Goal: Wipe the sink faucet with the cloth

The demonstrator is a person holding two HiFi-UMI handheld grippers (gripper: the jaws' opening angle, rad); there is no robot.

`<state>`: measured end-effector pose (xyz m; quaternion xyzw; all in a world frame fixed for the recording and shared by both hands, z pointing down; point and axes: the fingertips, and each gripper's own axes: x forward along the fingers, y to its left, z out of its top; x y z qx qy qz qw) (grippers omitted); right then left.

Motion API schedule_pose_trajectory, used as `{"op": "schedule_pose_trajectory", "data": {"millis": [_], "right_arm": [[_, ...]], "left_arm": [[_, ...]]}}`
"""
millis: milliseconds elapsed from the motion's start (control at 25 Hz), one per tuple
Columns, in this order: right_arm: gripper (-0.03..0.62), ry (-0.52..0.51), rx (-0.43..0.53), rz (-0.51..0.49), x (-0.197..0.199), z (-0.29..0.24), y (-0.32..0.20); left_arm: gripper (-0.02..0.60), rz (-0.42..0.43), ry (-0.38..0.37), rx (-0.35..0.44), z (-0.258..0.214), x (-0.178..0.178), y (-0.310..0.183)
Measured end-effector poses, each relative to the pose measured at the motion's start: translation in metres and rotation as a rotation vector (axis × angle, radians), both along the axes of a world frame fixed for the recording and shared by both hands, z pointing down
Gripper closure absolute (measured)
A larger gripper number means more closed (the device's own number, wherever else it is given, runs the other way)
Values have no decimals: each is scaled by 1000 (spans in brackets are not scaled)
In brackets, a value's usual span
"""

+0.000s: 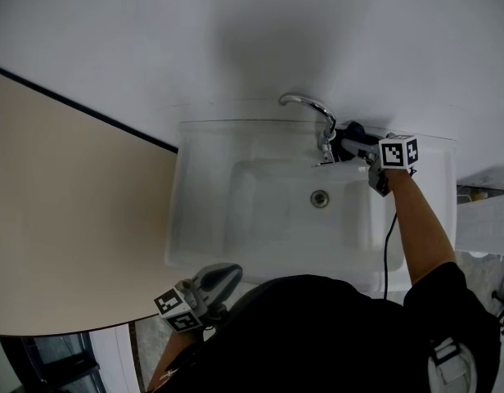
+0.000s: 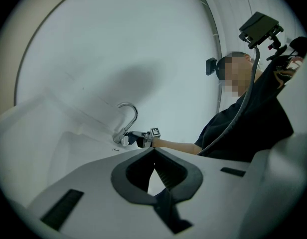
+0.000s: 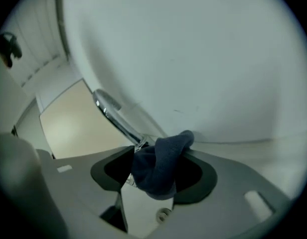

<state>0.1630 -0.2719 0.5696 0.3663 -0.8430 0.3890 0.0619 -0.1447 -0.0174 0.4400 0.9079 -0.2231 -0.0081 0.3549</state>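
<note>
A chrome gooseneck faucet [image 1: 308, 105] stands at the back rim of a white sink [image 1: 191, 244]. My right gripper [image 1: 346, 144] sits just right of the faucet's base, with a dark blue cloth [image 1: 353, 129] bunched at its tips. In the right gripper view the jaws of this gripper [image 3: 158, 153] stand wide apart; the cloth [image 3: 161, 168] hangs loose between them, draped on the right jaw, and the faucet [image 3: 113, 113] rises just beyond. My left gripper [image 1: 234, 272] hangs shut and empty at the sink's near edge, its tips [image 2: 153, 153] meeting.
The drain [image 1: 319, 198] lies in the basin below the spout. A beige partition [image 1: 64, 219] borders the sink's left side. A white wall runs behind it. A black cable [image 1: 388, 252] trails from the right gripper. White items [image 1: 485, 219] lie at the far right.
</note>
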Motion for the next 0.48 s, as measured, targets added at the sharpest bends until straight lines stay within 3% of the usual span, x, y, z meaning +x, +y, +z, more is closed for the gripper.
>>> {"op": "schedule_pose_trajectory", "data": {"millis": [80,120,200,320,400,480], "right_arm": [[393,-89,-45,165,21,12,-9],[395,-68,-63,231,29,22,-11],[398,103,-71,283,38,45,-12],[404,397,-15,213,28,61,-14],[404,557,72,92,6,61,-18],[460,714,168,-46,-8,58,-16]], "left_arm": [[580,0,0,-3,2,0,0],[580,0,0,-5,3,1,0],[580,5,-2,-10,4,3,0],[580,17,-6,-13,4,7,1],[580,16,-9,-12,4,7,0],[581,15,-13,-5,2,8,1]]}}
